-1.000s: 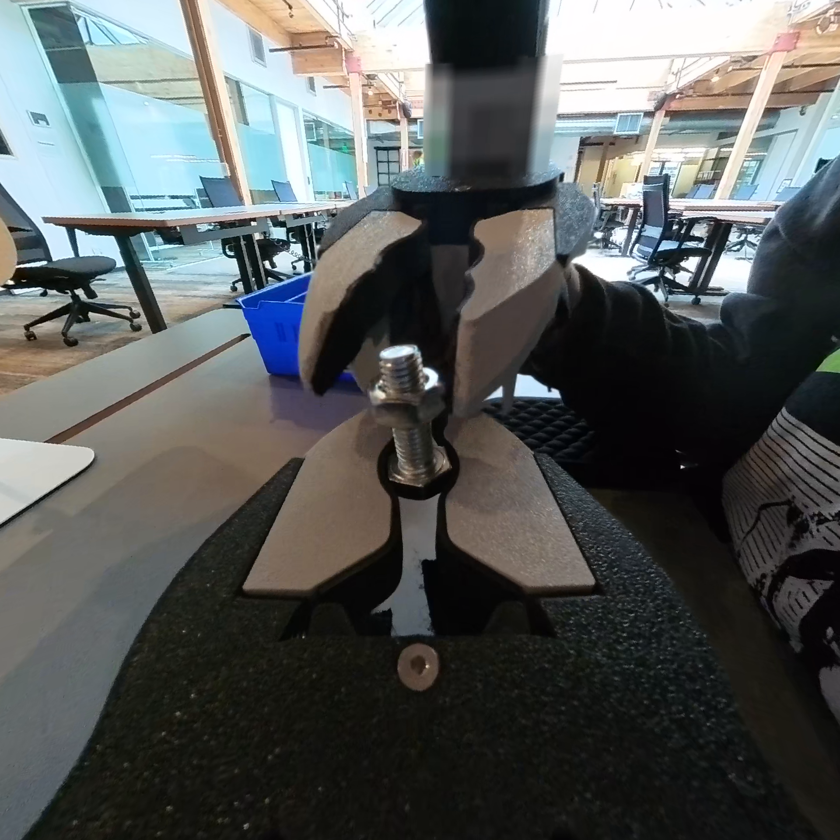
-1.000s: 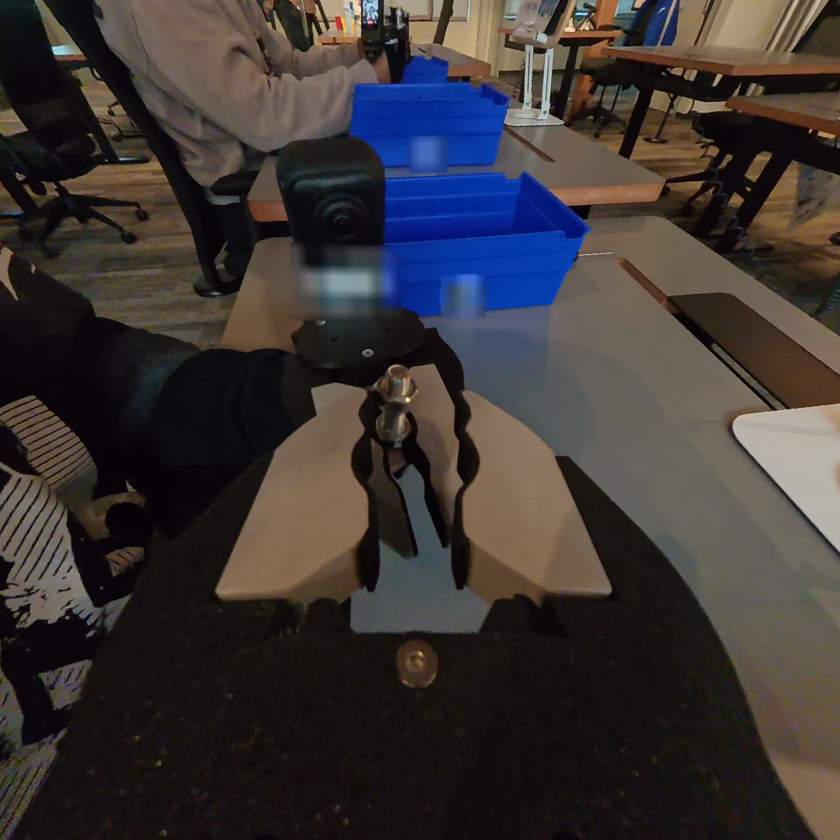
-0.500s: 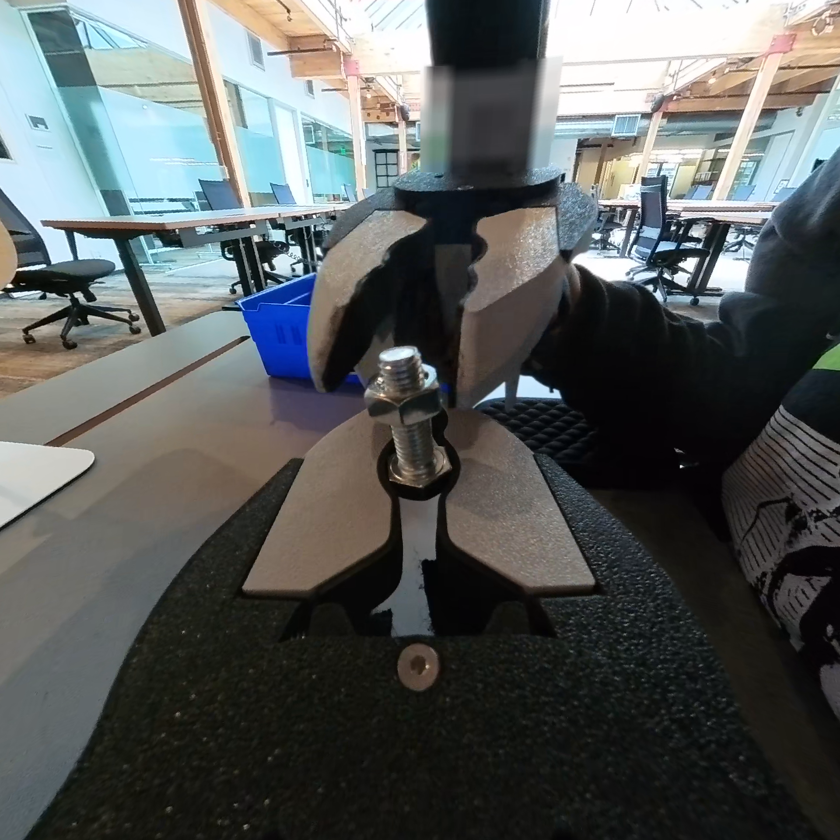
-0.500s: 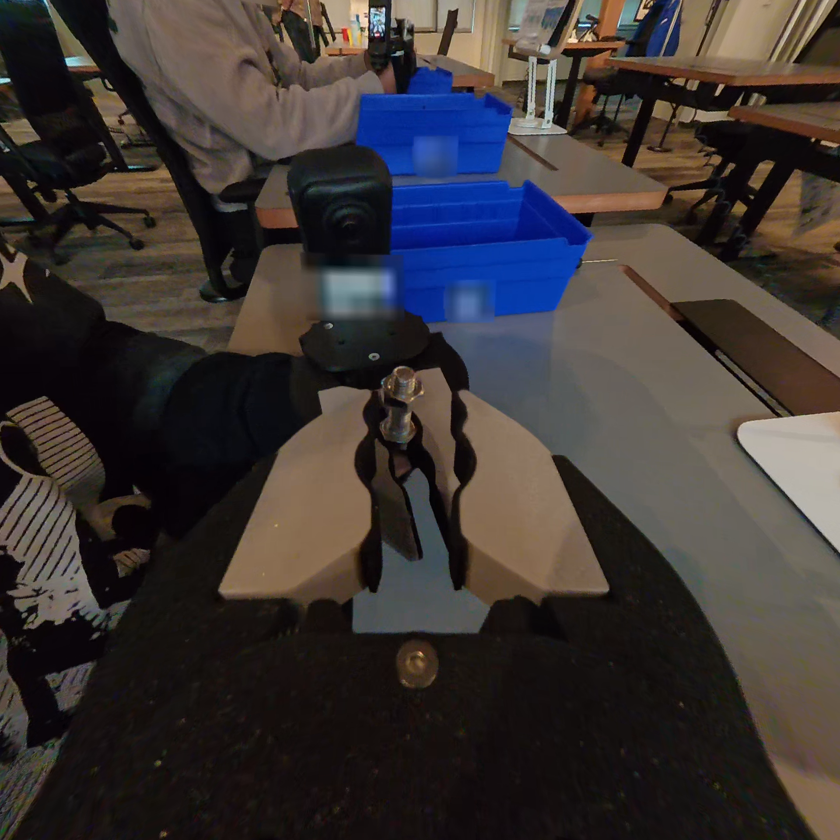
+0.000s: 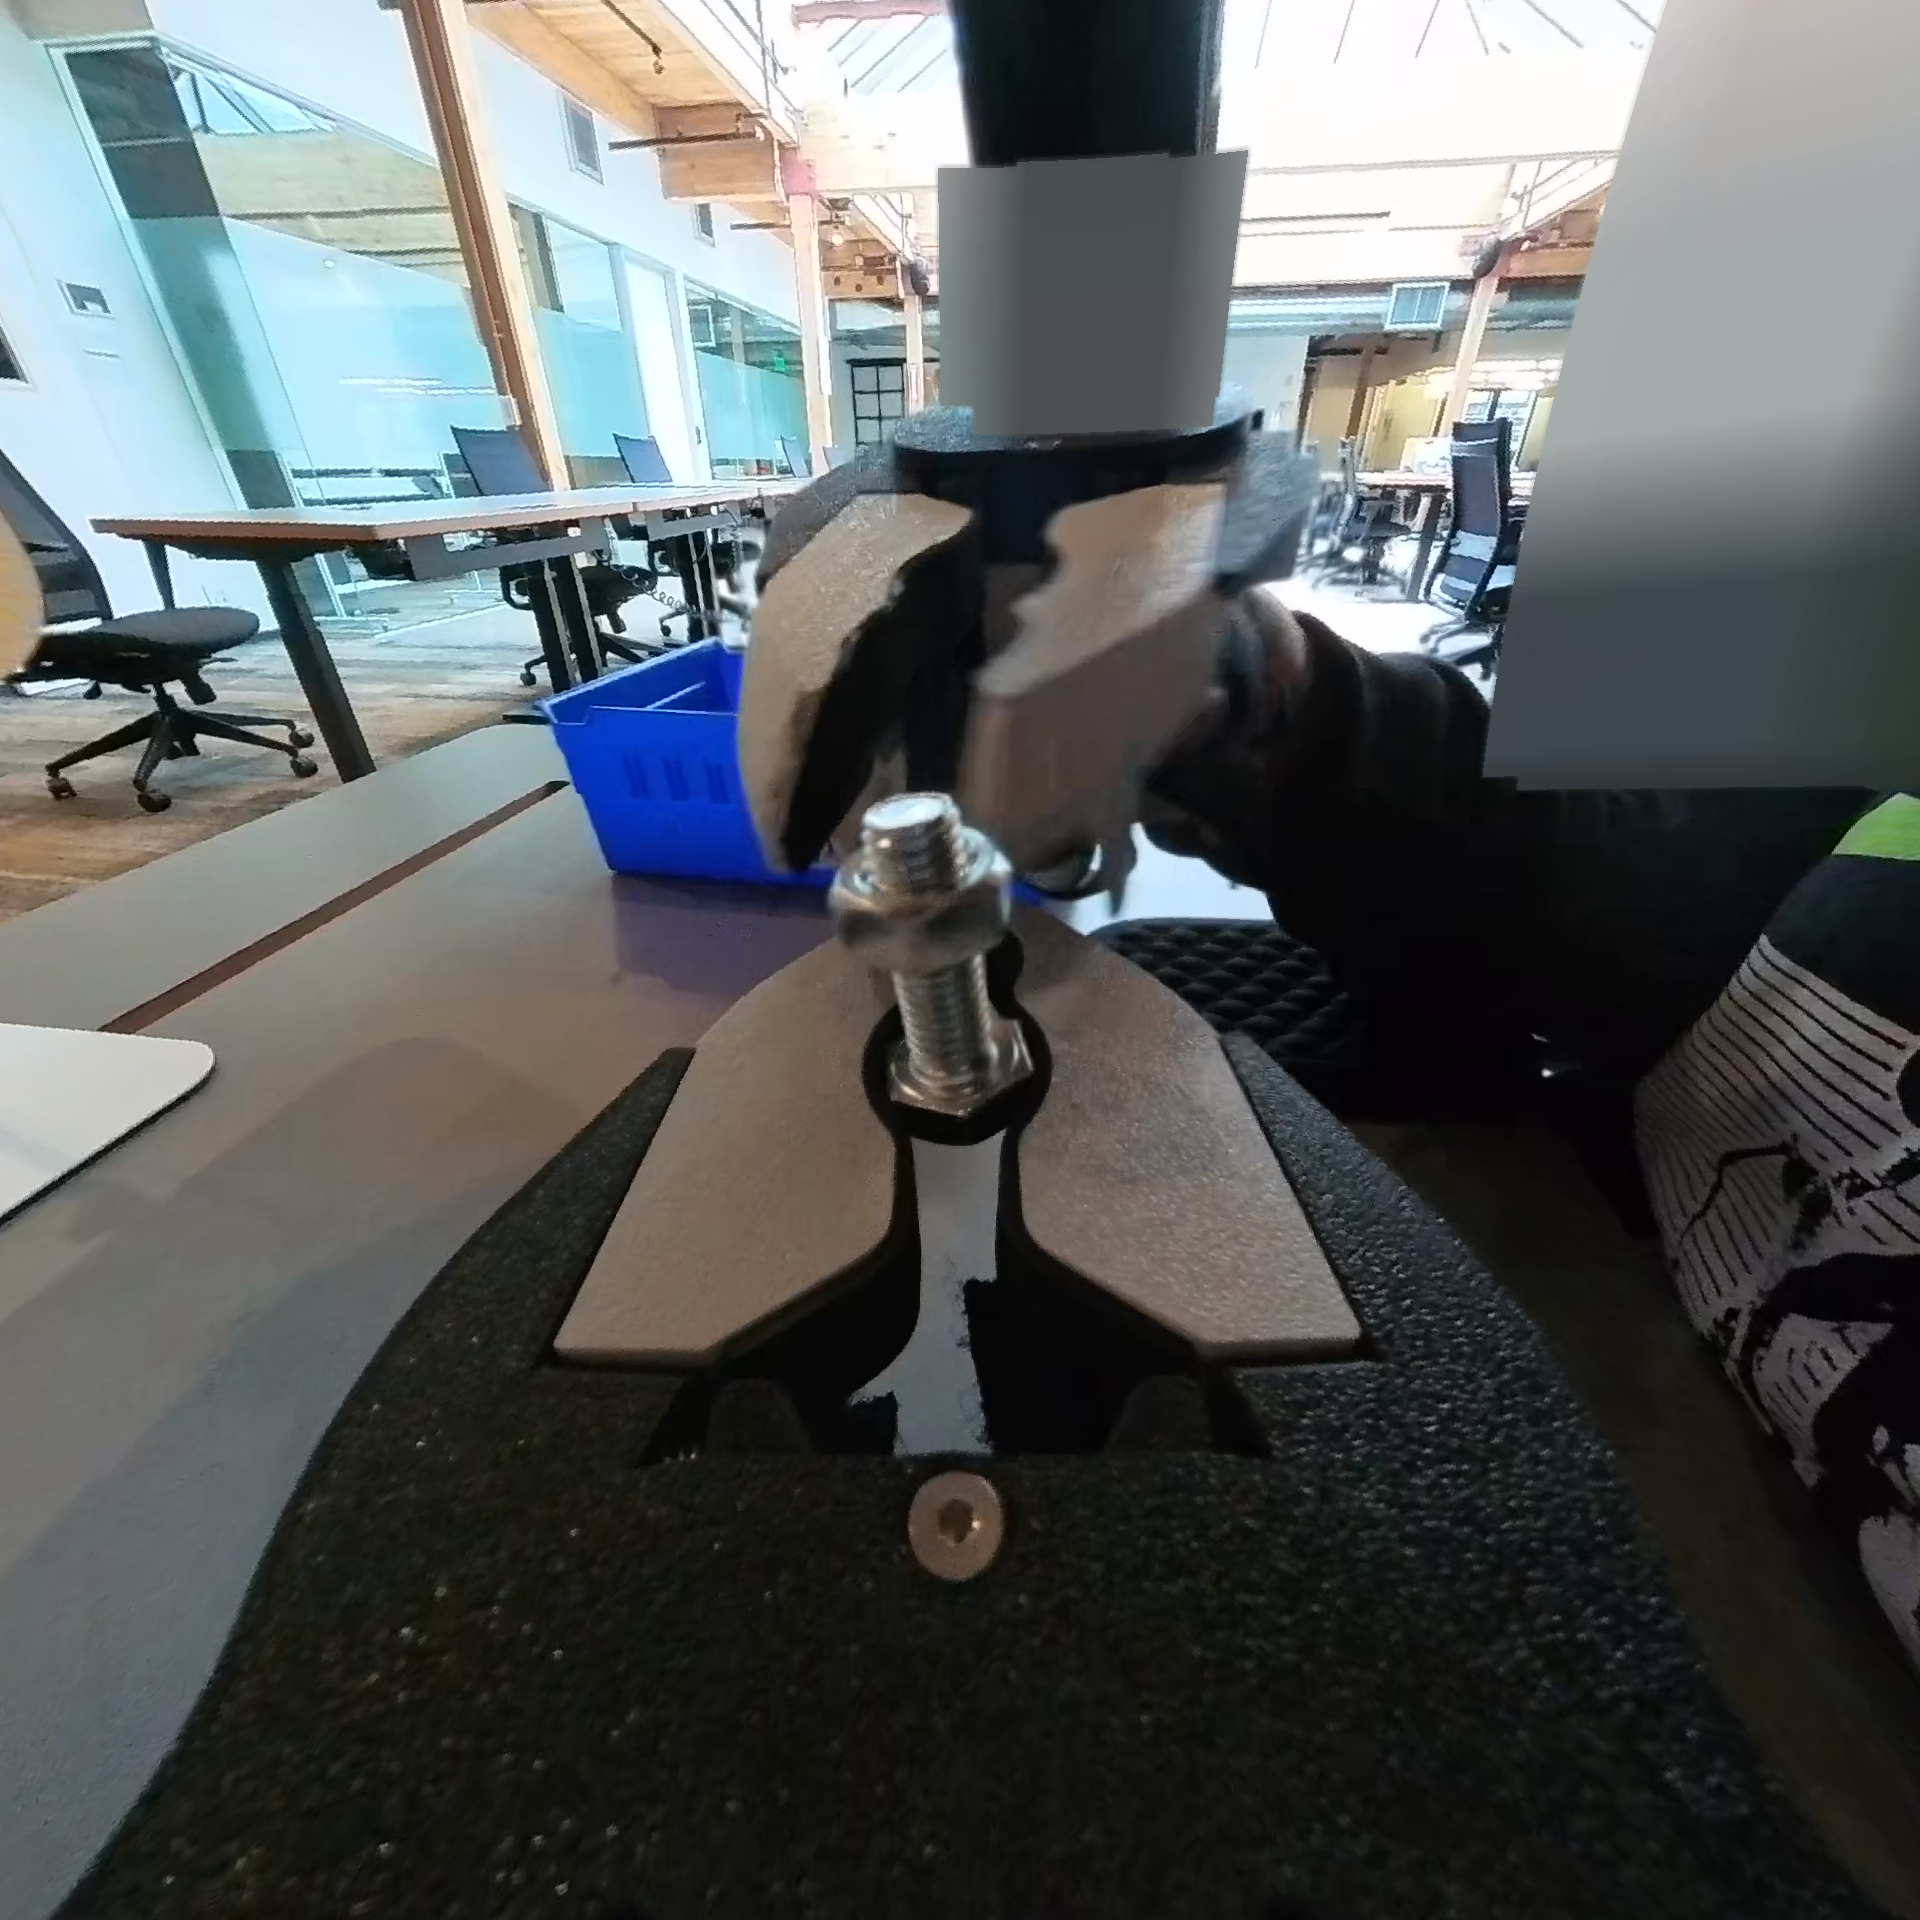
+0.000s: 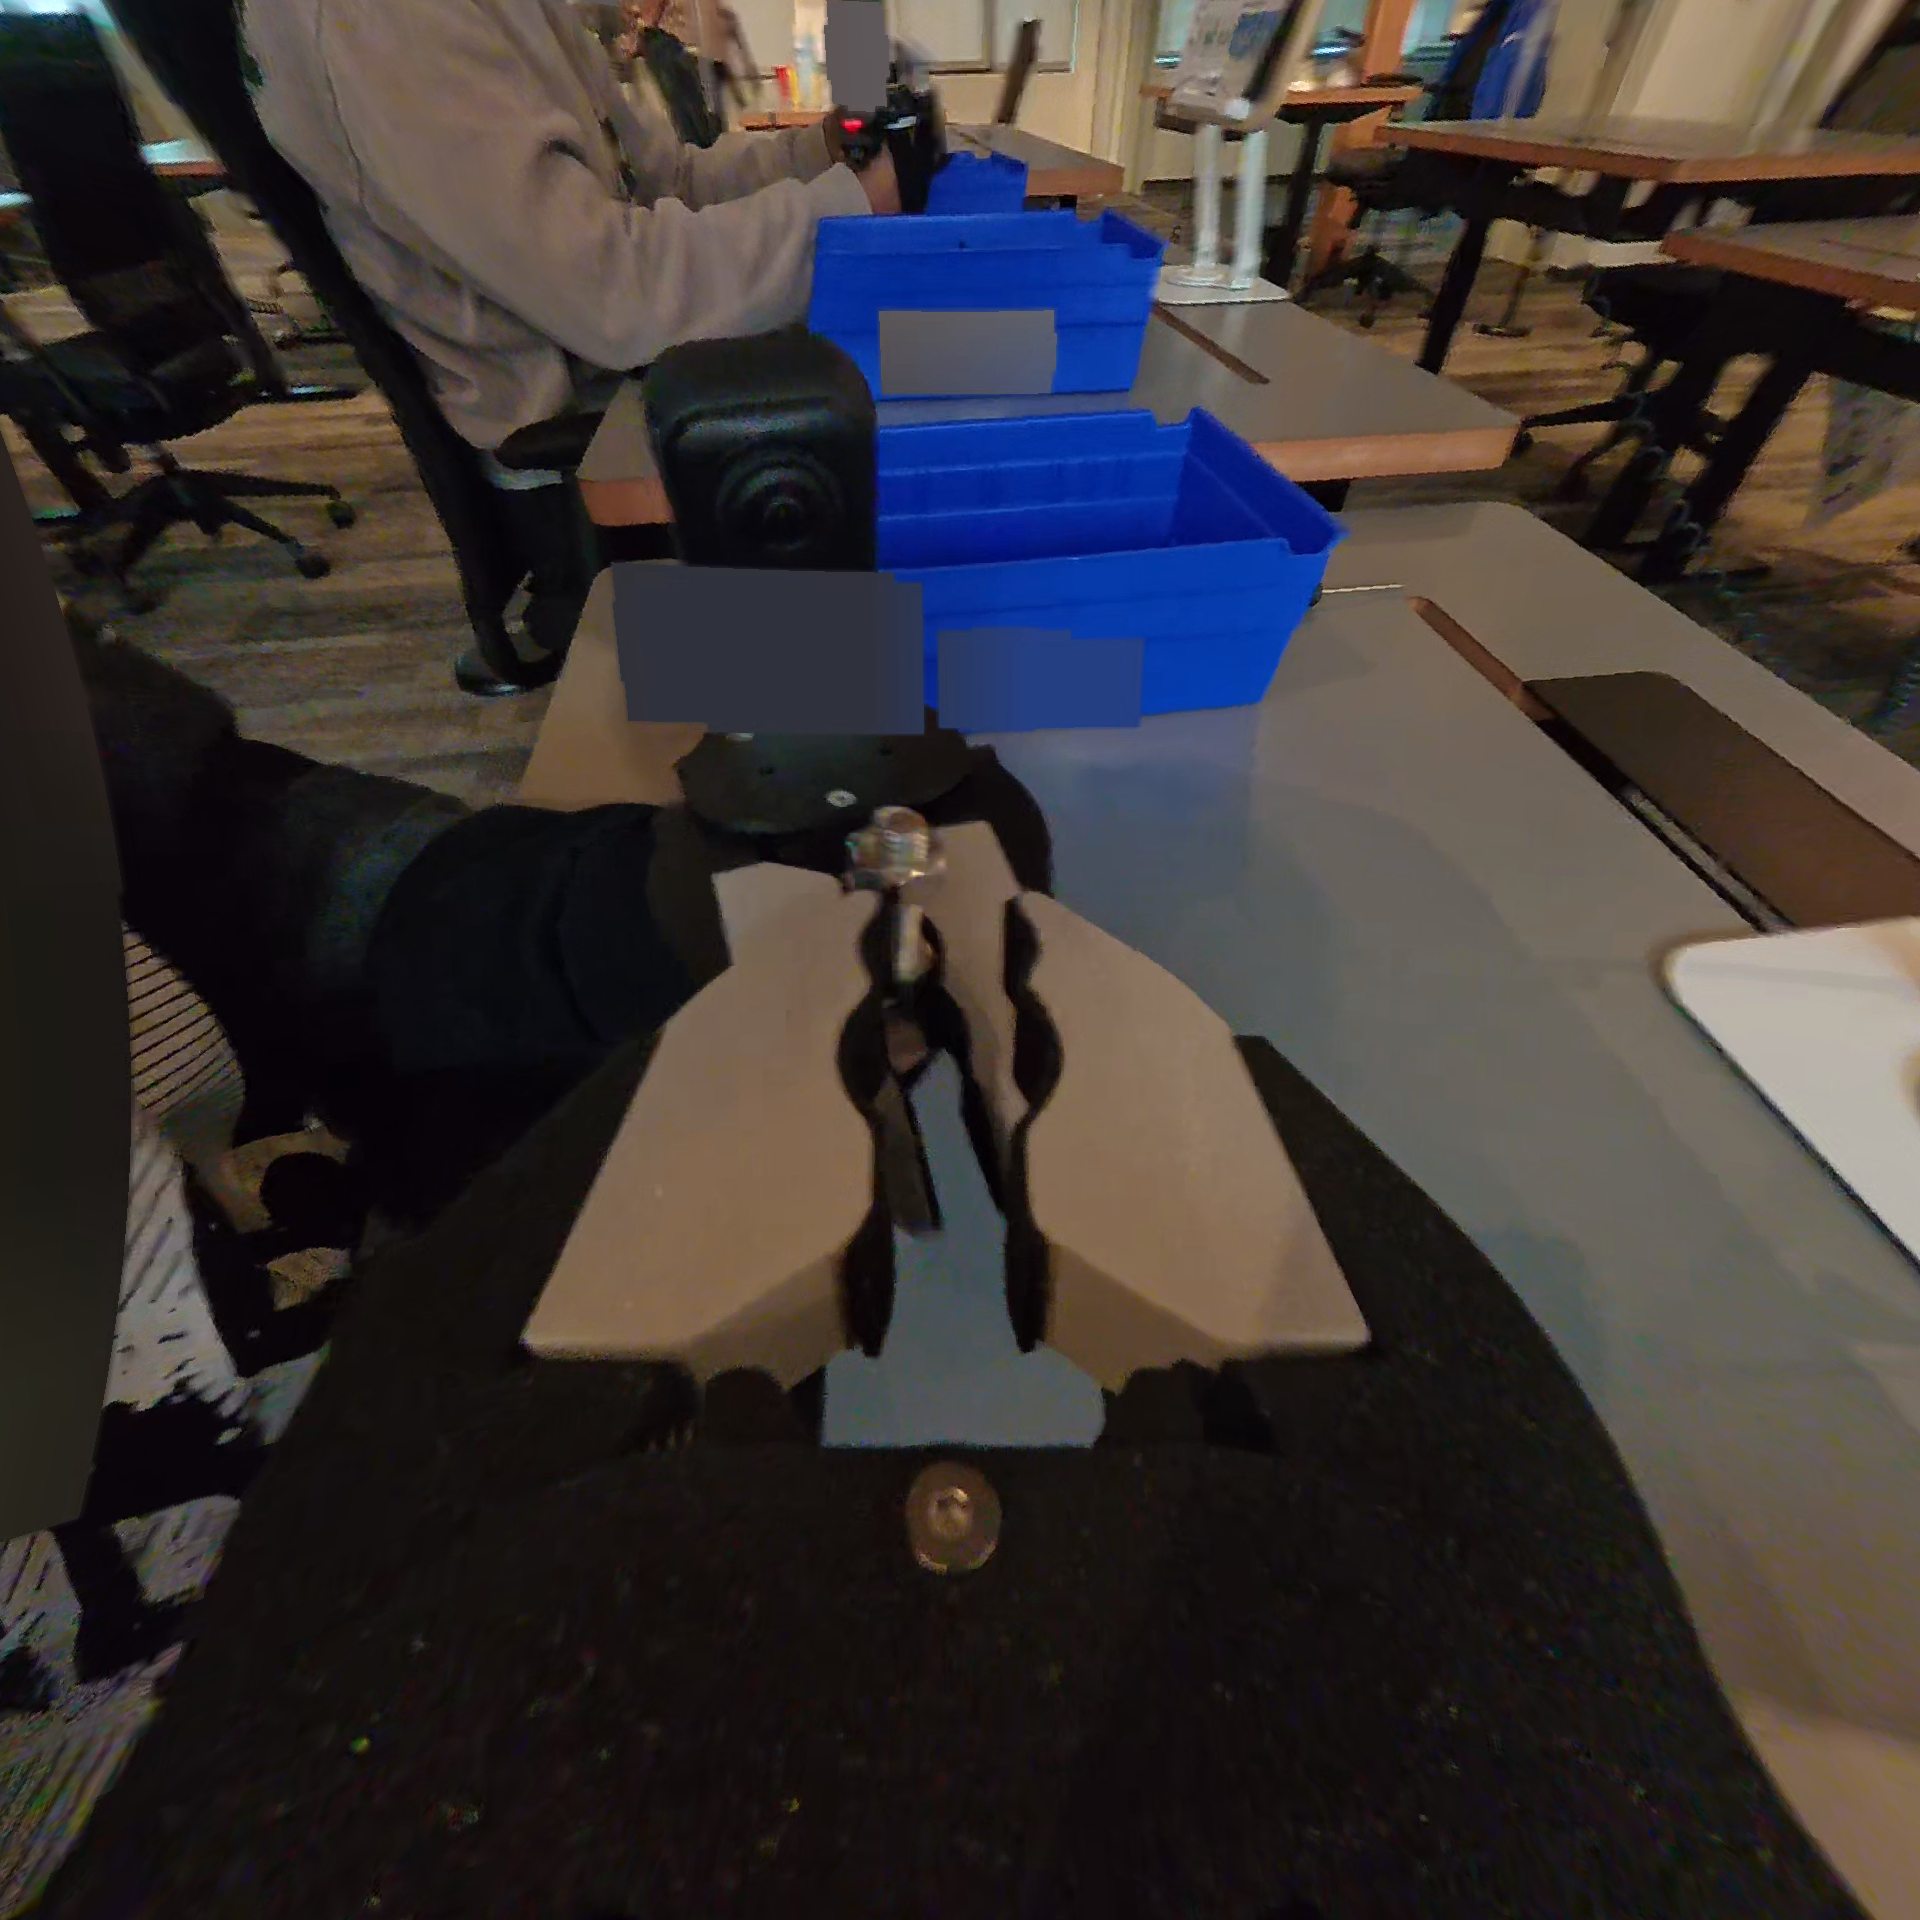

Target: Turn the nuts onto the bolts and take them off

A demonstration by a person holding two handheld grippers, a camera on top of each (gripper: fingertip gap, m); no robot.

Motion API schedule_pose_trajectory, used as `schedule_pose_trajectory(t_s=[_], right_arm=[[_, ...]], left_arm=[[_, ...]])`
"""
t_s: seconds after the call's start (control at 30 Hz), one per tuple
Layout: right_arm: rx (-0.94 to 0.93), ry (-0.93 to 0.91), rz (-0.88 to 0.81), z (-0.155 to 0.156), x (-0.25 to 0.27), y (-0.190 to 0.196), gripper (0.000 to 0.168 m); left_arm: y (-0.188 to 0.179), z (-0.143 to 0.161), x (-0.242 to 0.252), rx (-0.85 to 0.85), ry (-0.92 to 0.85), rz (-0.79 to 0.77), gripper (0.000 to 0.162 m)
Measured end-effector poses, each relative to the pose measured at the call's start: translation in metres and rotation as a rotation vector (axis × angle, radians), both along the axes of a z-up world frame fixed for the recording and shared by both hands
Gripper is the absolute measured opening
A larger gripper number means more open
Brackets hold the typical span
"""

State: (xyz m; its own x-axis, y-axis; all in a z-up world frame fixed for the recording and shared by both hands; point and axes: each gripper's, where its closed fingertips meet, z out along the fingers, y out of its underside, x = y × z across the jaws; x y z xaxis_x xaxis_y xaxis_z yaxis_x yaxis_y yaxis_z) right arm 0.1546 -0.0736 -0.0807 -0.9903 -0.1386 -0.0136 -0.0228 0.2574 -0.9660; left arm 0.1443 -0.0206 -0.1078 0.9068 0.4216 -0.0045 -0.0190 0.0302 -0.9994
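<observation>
Holding the bolt (image 5: 951, 1023) by its head in my left gripper (image 5: 961, 1081), the right gripper (image 6: 940, 935) spread beside the nut (image 5: 923, 902), I judge I must next pinch and turn it.

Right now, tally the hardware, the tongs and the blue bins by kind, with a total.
Bolt: 1
Nut: 1
Tongs: 2, left tongs, right tongs
Blue bins: 2, near bin, far bin
Total: 6
</observation>
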Motion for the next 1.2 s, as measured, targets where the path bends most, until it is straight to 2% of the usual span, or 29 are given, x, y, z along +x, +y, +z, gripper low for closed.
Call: schedule_pose_trajectory(t_s=[0.03, 0.17, 0.4, 0.8, 1.03, 1.07, 1.1, 1.2], right_arm=[[-0.004, 0.015, -0.049, 0.001, -0.009, 0.004, 0.007], [-0.044, -0.020, -0.056, 0.005, -0.015, 0.013, 0.015], [-0.020, 0.009, -0.001, 0.000, -0.001, 0.004, 0.028], [0.015, 0.007, 0.002, -0.006, 0.009, -0.015, 0.035], [0.016, 0.022, -0.027, -0.003, 0.001, -0.004, 0.027], [0.010, 0.027, -0.057, -0.002, -0.005, 0.000, 0.013], [-0.005, 0.032, -0.082, 0.001, -0.011, 0.004, 0.008], [-0.036, 0.000, -0.072, 0.006, -0.011, 0.009, 0.013]], left_arm=[[-0.001, 0.001, 0.001, 0.008, 0.003, -0.002, 0.010], [-0.001, 0.002, 0.000, 0.012, 0.004, 0.001, 0.010], [0.000, 0.001, 0.000, 0.004, 0.007, 0.002, 0.011], [0.002, 0.000, 0.000, -0.007, 0.008, -0.002, 0.014], [0.000, 0.003, 0.001, 0.005, 0.012, -0.003, 0.010], [0.000, 0.003, 0.001, 0.007, 0.015, -0.004, 0.010], [0.000, 0.003, 0.001, 0.008, 0.016, -0.006, 0.010], [0.002, 0.003, 0.002, 0.005, 0.016, -0.009, 0.010]])
